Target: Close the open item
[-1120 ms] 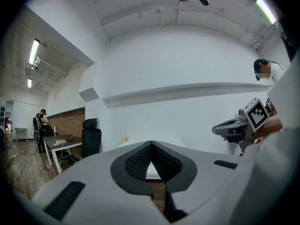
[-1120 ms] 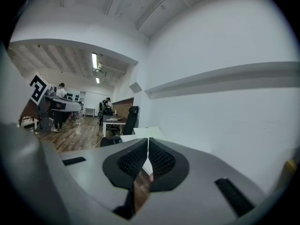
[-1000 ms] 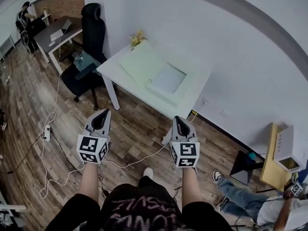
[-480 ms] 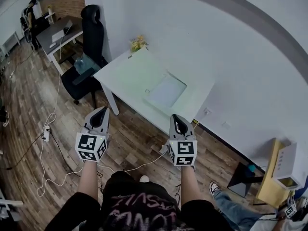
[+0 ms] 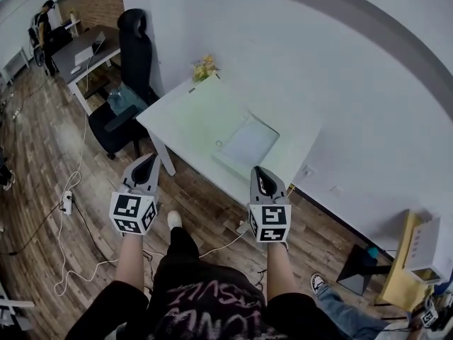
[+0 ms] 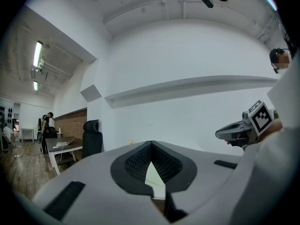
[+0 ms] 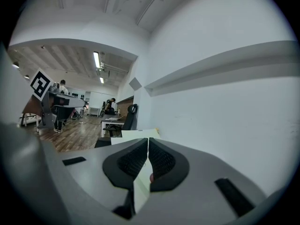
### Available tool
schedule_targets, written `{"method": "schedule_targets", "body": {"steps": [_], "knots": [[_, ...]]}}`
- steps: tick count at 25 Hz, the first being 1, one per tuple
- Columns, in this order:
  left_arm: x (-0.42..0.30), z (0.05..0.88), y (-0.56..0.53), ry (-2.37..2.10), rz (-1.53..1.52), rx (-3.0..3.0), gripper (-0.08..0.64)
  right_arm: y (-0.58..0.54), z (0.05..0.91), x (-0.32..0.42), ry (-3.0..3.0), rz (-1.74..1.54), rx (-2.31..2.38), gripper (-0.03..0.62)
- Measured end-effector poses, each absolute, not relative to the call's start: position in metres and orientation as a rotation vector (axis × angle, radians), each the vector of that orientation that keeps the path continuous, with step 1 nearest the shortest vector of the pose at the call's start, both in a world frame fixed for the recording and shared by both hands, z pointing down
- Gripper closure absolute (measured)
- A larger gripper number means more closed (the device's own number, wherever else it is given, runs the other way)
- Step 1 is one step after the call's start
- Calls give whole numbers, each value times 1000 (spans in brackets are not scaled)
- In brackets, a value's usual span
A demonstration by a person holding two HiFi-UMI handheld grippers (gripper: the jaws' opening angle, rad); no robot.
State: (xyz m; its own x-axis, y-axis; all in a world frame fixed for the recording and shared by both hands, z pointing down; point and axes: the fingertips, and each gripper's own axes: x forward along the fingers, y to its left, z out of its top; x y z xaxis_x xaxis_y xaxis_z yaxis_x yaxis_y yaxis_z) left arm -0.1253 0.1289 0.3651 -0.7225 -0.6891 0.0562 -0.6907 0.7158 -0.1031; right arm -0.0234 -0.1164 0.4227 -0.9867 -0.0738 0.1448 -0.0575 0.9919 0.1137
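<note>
A white table [image 5: 184, 101] stands against the wall ahead of me. On it lies a pale green flat item [image 5: 212, 108] with a grey-blue panel [image 5: 245, 144] at its right end; I cannot tell what part of it is open. My left gripper [image 5: 151, 159] is held over the floor short of the table's front edge, jaws shut and empty. My right gripper [image 5: 259, 171] hangs just before the table's near right edge, also shut and empty. In the left gripper view the jaw tips [image 6: 151, 144] meet; the right gripper view shows its tips [image 7: 148, 139] together too.
A black office chair [image 5: 131, 55] stands at the table's left end, and yellow flowers [image 5: 204, 68] sit on the far corner. White cables [image 5: 74, 183] and a power strip [image 5: 67, 202] lie on the wooden floor. A yellow cabinet [image 5: 400, 261] stands at right; a person [image 5: 42, 20] stands far left.
I have stepped toward the table, so it lies nearer the grippers. Both grippers kept their pose and stayed shut. The person sitting at lower right has slid mostly out of view.
</note>
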Motion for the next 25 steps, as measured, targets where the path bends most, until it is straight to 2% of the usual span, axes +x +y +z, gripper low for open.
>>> {"method": "schedule_targets", "body": {"steps": [25], "knots": [[-444, 414, 76, -2616, 151, 1465, 546, -140, 437, -283, -2848, -133, 429, 566]]}}
